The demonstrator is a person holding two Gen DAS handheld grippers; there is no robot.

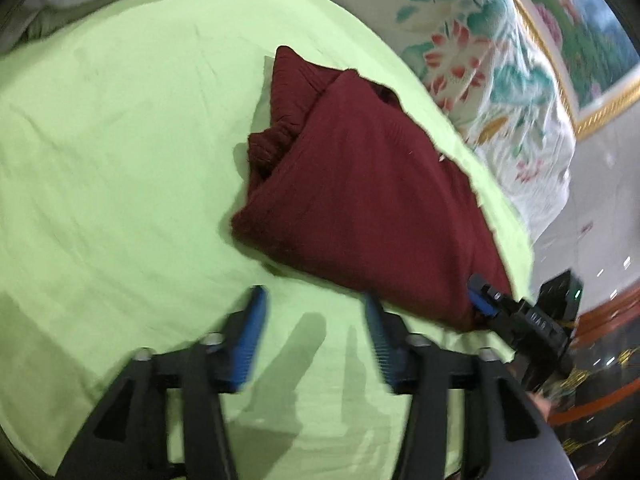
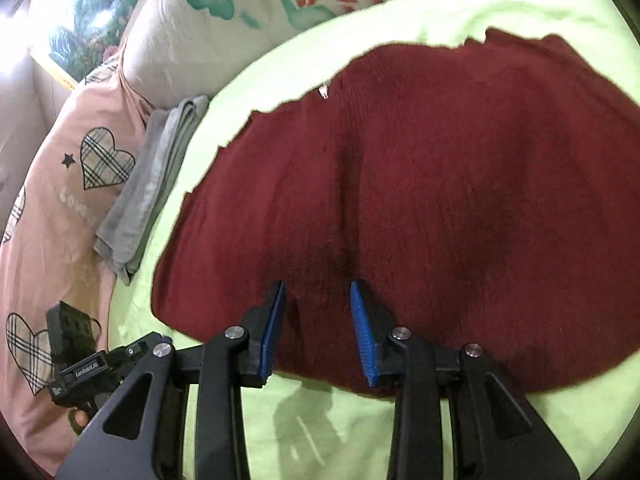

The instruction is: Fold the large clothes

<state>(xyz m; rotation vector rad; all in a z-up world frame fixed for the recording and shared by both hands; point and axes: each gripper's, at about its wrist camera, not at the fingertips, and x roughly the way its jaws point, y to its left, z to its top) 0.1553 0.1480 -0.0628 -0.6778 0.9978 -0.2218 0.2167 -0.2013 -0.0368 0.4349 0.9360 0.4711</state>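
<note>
A dark red knitted sweater [image 1: 360, 192] lies folded into a thick bundle on the light green sheet [image 1: 120, 140]. My left gripper [image 1: 316, 300] is open and empty, just short of the bundle's near edge. The right gripper shows in the left wrist view [image 1: 486, 300] at the sweater's lower right corner. In the right wrist view the sweater [image 2: 440, 180] fills the middle. My right gripper [image 2: 318, 292] is open, its blue pads low over the sweater's near edge, holding nothing. The left gripper shows in that view [image 2: 148, 346] at the lower left.
A folded grey cloth [image 2: 156, 176] lies at the sheet's edge beside a pink heart-print quilt [image 2: 60, 220]. A white floral quilt [image 1: 500, 72] lies beyond the sweater. A gold-framed painting [image 1: 580, 20] hangs on the wall. The bed edge and floor [image 1: 600, 240] are at the right.
</note>
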